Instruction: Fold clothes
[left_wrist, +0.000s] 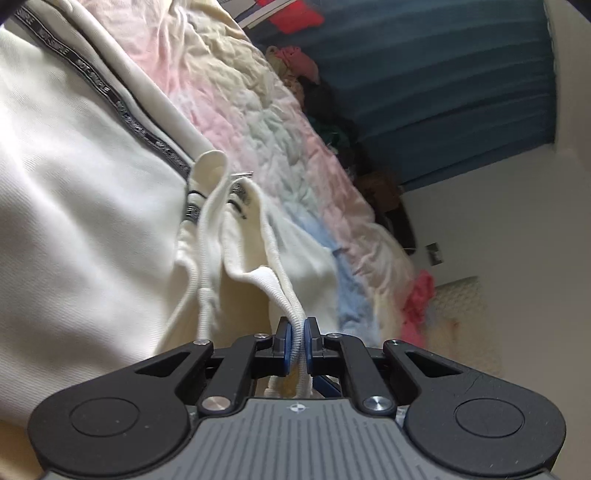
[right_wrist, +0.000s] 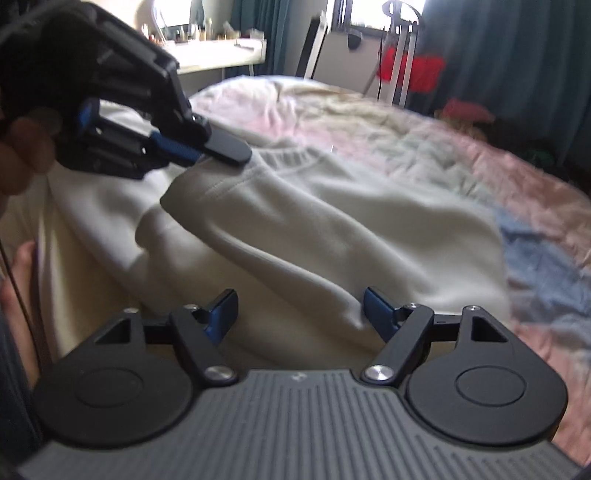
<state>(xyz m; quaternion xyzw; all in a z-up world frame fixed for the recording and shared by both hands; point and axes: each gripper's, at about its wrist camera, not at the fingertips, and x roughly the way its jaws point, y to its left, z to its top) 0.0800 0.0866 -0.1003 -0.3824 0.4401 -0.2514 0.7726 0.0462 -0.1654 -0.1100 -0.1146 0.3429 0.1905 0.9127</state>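
A cream sweatshirt (right_wrist: 332, 229) lies spread over the pastel quilt (right_wrist: 461, 155) of a bed. The left hand-held gripper (left_wrist: 298, 334) is clamped on the sweatshirt's ribbed hem (left_wrist: 280, 280), the white ribbing pinched between its blue pads; from the right wrist view it grips the garment's upper left edge. The right hand-held gripper (right_wrist: 299, 306) stands with jaws wide apart at the sweatshirt's near edge, a fold of the fabric between them but not squeezed. A black lettered tape (left_wrist: 110, 99) runs along the sweatshirt. A pile of clothes (left_wrist: 332, 122) lies at the quilt's far side.
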